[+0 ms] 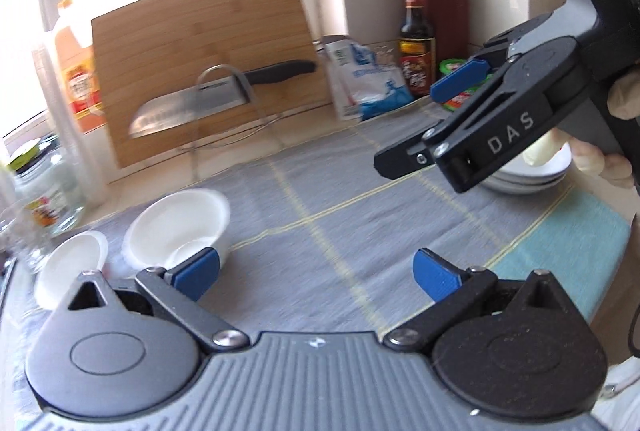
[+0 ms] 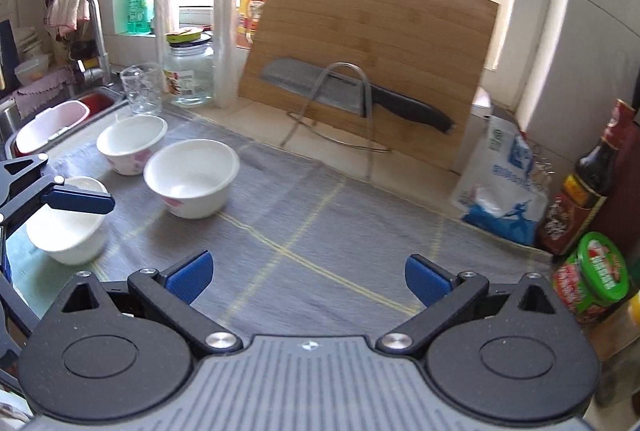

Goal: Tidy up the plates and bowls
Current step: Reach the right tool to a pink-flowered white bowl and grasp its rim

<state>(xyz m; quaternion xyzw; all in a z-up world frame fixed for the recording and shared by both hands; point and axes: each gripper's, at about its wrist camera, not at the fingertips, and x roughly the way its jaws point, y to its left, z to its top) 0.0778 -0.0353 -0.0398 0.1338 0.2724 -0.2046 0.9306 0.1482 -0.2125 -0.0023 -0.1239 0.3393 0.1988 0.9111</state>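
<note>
Three white bowls stand on a grey cloth (image 2: 320, 215): one in the middle (image 2: 191, 177), one behind it (image 2: 131, 143), one at the near left (image 2: 66, 221). Two of them show in the left wrist view, a larger one (image 1: 178, 227) and a smaller one (image 1: 72, 265). A stack of white plates (image 1: 528, 177) sits at the right, partly hidden by the right gripper. My left gripper (image 1: 316, 273) is open and empty, low over the cloth, its left pad beside the larger bowl. My right gripper (image 2: 308, 277) is open and empty above the cloth.
A wooden cutting board (image 2: 368, 59) leans at the back with a knife (image 2: 352, 93) on a wire rack. A glass jar (image 2: 188, 71), a tumbler (image 2: 141, 89), a cup stack, a sauce bottle (image 2: 580, 187), a white bag (image 2: 504, 183) and a green-lidded jar (image 2: 596, 279) ring the cloth. A sink (image 2: 60, 119) lies at left.
</note>
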